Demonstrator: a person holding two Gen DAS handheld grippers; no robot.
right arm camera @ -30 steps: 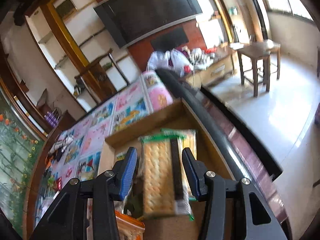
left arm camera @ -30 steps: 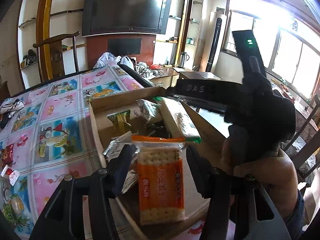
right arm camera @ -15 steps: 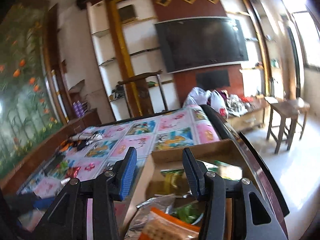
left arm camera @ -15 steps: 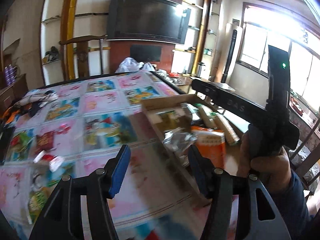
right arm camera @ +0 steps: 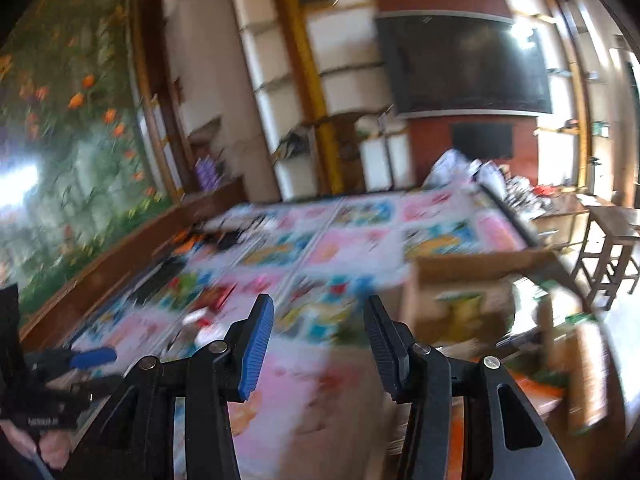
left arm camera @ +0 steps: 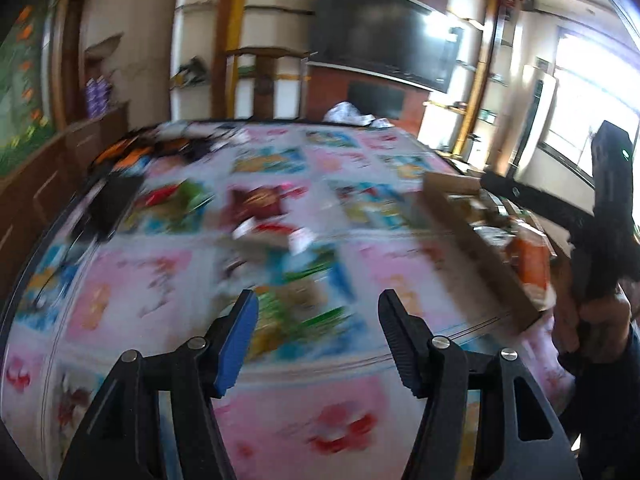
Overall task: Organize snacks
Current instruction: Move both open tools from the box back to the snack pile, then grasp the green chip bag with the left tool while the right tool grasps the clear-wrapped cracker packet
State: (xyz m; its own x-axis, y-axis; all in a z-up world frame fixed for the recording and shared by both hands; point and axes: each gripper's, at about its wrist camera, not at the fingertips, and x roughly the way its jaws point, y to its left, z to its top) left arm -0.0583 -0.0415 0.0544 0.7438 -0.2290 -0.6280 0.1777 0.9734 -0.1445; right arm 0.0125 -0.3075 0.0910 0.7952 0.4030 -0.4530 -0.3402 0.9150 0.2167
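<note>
Loose snack packets [left arm camera: 276, 220] lie scattered on the patterned table [left arm camera: 132, 304], well apart from the cardboard box [left arm camera: 480, 256] at its right edge, which already holds packets, likely the collection point. The left tool [left arm camera: 314, 340] is empty, its jaws opening, apparently for the green packet [left arm camera: 296, 316] below. The right tool [right arm camera: 318, 344] is released and holds nothing. Motion blur obscures detail.

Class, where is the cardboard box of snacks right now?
The cardboard box sits at the table's right edge in both views, right of the loose snacks.
</note>
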